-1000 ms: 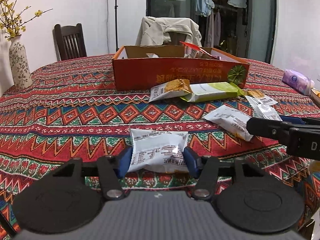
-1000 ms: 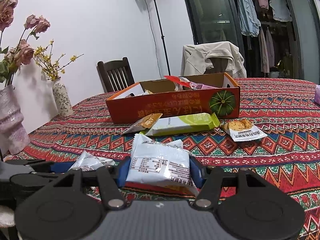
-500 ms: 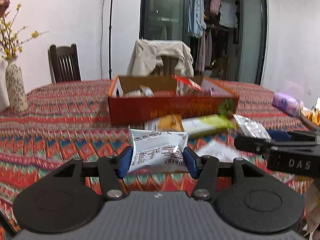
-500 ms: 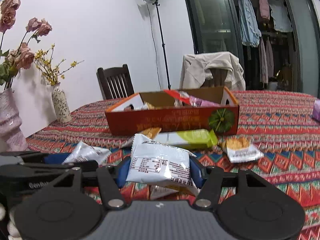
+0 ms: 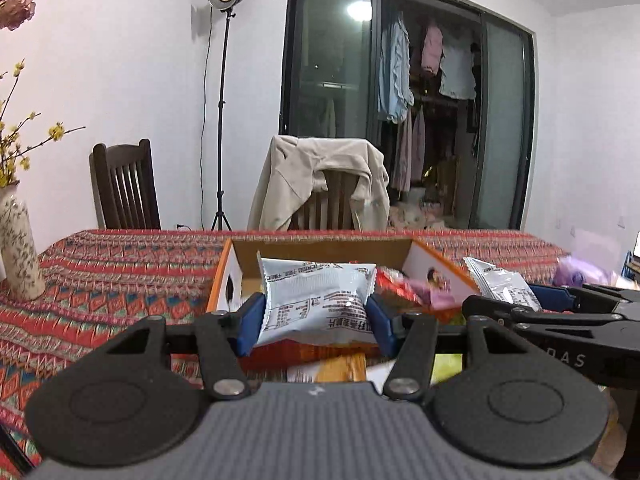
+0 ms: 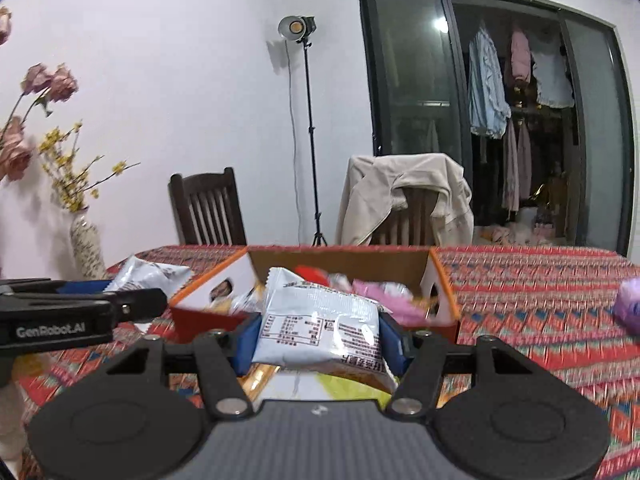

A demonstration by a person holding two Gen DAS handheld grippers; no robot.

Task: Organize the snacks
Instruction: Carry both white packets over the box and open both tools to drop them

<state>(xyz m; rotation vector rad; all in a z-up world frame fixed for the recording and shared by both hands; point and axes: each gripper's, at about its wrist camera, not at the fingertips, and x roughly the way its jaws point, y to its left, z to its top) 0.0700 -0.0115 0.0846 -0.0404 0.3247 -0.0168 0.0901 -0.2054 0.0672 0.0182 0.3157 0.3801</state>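
The left gripper (image 5: 316, 322) has its jaws clamped on a white foil snack packet with black print (image 5: 318, 300), held off the counter (image 5: 108, 280) with the open orange cardboard box (image 5: 436, 260) at twelve o'clock. The right gripper (image 6: 318, 340) likewise has its jaws clamped on a second white foil packet (image 6: 320, 324), the same box just beyond at twelve o'clock.

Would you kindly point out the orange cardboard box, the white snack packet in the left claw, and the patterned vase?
orange cardboard box (image 5: 434, 258): left wrist view, right wall.
white snack packet (image 5: 318, 300): left wrist view, printed face.
patterned vase (image 5: 18, 250): left wrist view, body.
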